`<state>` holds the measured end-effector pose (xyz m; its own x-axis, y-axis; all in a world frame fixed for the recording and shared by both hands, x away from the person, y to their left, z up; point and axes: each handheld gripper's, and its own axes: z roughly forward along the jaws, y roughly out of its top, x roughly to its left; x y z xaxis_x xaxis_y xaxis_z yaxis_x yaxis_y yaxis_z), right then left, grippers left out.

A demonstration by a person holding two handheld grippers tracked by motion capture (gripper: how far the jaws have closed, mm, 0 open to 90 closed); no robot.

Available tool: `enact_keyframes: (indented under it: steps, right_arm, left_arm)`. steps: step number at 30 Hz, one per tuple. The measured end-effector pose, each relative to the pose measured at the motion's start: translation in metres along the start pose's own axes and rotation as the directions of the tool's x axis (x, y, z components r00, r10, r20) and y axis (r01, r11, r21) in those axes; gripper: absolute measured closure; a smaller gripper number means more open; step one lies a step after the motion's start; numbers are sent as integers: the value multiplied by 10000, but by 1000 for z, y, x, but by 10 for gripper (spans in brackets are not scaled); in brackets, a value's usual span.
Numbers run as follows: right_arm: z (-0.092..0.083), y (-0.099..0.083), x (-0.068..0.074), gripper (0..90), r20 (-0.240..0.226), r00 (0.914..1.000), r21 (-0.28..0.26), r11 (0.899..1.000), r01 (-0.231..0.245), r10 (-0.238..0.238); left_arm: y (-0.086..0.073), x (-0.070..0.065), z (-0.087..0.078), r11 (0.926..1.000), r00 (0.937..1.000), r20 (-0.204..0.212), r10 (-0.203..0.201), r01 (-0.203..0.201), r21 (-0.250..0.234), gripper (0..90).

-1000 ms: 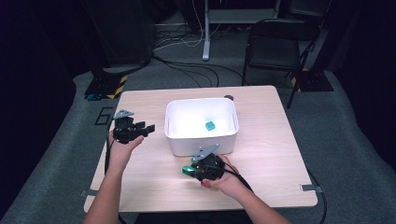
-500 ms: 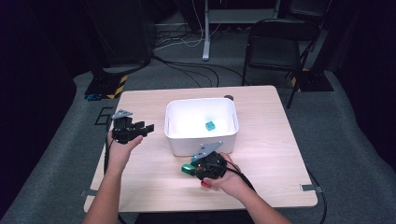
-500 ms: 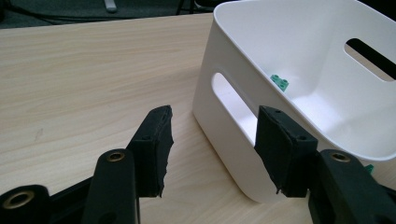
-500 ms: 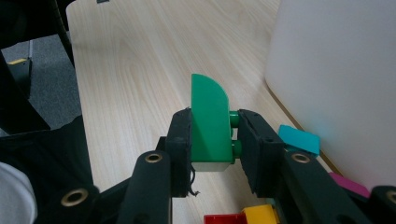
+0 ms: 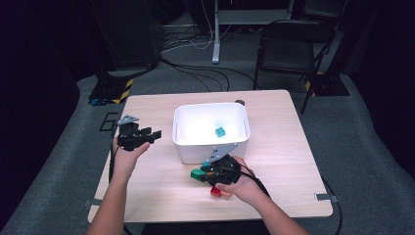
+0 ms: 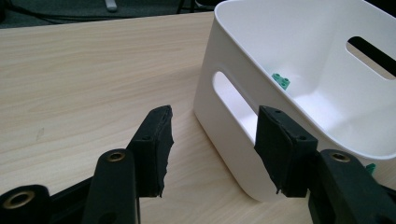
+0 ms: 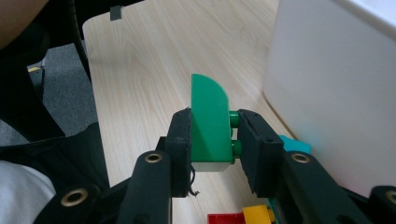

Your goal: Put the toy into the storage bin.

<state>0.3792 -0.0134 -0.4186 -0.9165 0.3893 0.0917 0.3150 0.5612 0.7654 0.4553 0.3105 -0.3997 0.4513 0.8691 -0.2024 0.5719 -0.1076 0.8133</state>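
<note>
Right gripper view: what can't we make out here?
- Green brick: lower end hidden between the right gripper fingers.
- Red brick and yellow brick: cut off by the bottom edge.
- White bin: inside hidden by its own wall.

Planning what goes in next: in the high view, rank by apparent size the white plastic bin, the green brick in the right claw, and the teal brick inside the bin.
1. White plastic bin
2. Green brick in the right claw, partly hidden
3. Small teal brick; the last two look close
</note>
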Motion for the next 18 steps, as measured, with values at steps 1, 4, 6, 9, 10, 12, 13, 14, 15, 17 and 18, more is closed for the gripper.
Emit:
enact_keyframes:
  steps: [1, 4, 6, 9, 10, 12, 13, 14, 15, 17, 18]
  right_arm:
    - [-2, 1, 0, 662, -28, 10000, -29, 10000, 0, 0]
    - [-9, 5, 0, 662, -40, 10000, -191, 9998, 17, -18]
    - [-14, 7, -1, 662, 3, 10000, -282, 9996, 46, -46]
    - [-22, 12, -4, 662, 108, 9999, -483, 9988, 0, 5]
    - [-25, 14, -6, 662, 134, 9999, -526, 9986, -69, 76]
    - [-31, 19, -9, 662, 289, 9996, -609, 9981, -7, 25]
    - [-35, 21, -10, 662, 388, 9992, -662, 9978, 56, -31]
    - [-39, 24, -12, 662, 478, 9989, -721, 9974, 54, -20]
    - [-43, 27, -15, 662, 520, 9986, -791, 9969, 47, -6]
    - [-50, 32, -18, 662, 598, 9982, -947, 9955, 22, 35]
    - [-53, 34, -20, 662, 652, 9979, -971, 9953, 17, 46]
  left_arm:
    - [0, 0, 0, 10000, 10000, -2, 1, -1, 5, 458]
    - [0, 1, 0, 10000, 10000, -36, 46, -46, 15, 458]
    - [0, 1, 0, 10000, 10000, -36, 32, -32, 1, 458]
    - [0, 1, -1, 10000, 10000, -27, 34, -34, 7, 458]
    - [0, 2, -1, 10000, 10000, -37, 52, -52, -18, 457]
    - [0, 2, -1, 10000, 10000, -31, 45, -45, -22, 458]
    - [0, 1, -1, 10000, 10000, -28, 44, -44, -19, 458]
    - [0, 1, -1, 10000, 10000, -21, 25, -25, 5, 458]
    - [0, 1, -1, 10000, 10000, -30, -16, 16, 12, 458]
    - [0, 1, 0, 10000, 10000, -36, 6, -6, 5, 458]
    - [0, 1, 0, 10000, 10000, -32, 6, -6, 8, 458]
